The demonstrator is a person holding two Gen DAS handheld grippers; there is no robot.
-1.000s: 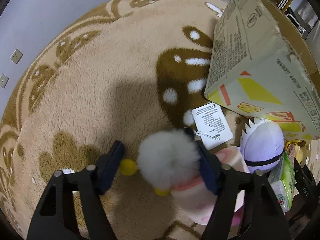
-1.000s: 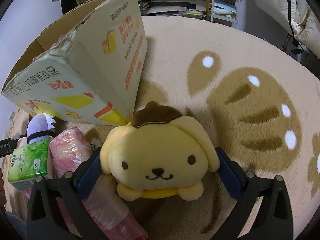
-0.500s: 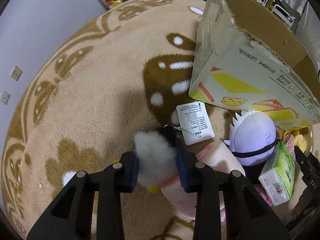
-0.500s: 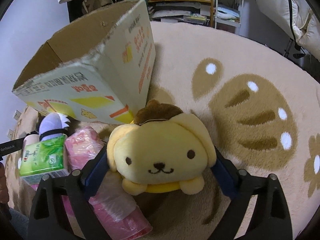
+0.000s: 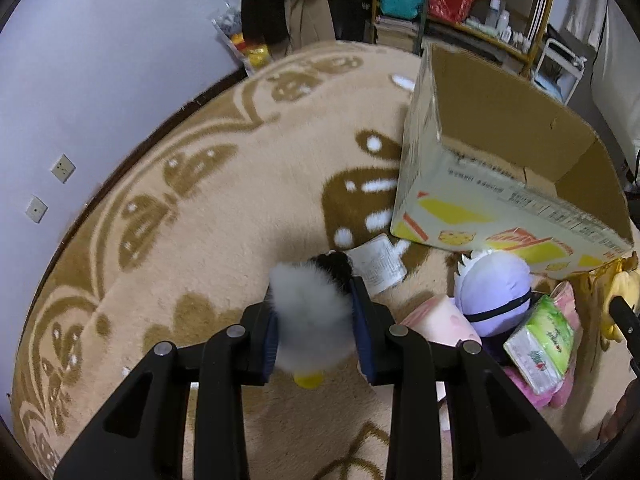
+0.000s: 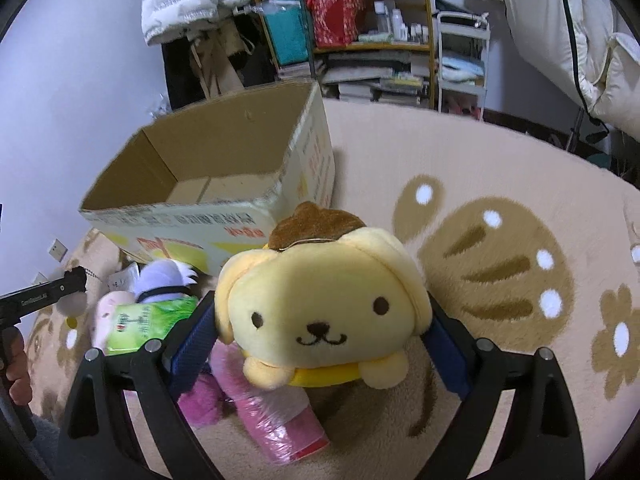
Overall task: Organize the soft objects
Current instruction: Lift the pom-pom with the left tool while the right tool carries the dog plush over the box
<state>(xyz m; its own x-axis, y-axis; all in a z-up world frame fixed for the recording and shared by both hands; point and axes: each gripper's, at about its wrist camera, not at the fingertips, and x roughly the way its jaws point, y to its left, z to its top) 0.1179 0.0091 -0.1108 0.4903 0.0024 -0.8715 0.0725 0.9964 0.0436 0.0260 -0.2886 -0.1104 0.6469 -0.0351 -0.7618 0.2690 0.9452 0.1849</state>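
My left gripper [image 5: 314, 320] is shut on a fluffy white plush [image 5: 310, 320] with yellow feet and a dangling paper tag [image 5: 376, 266], held above the rug. My right gripper [image 6: 320, 328] is shut on a yellow dog plush [image 6: 320, 300] with a brown cap, lifted off the rug. The open cardboard box [image 5: 508, 184] stands just beyond both; in the right wrist view [image 6: 216, 184] its inside looks bare. A purple plush [image 5: 496, 292], a green tissue pack [image 5: 540, 344] and pink soft packs [image 6: 272, 412] lie in front of the box.
A beige patterned rug [image 5: 200, 216] covers the floor. A wall with sockets [image 5: 62, 168] is on the left. Shelves with books and bags [image 6: 360, 40] stand behind the box. White bedding [image 6: 592, 40] hangs at the right.
My left gripper closed on the white plush and lifted it. My right gripper rose with the yellow dog plush, so the box's open top now shows.
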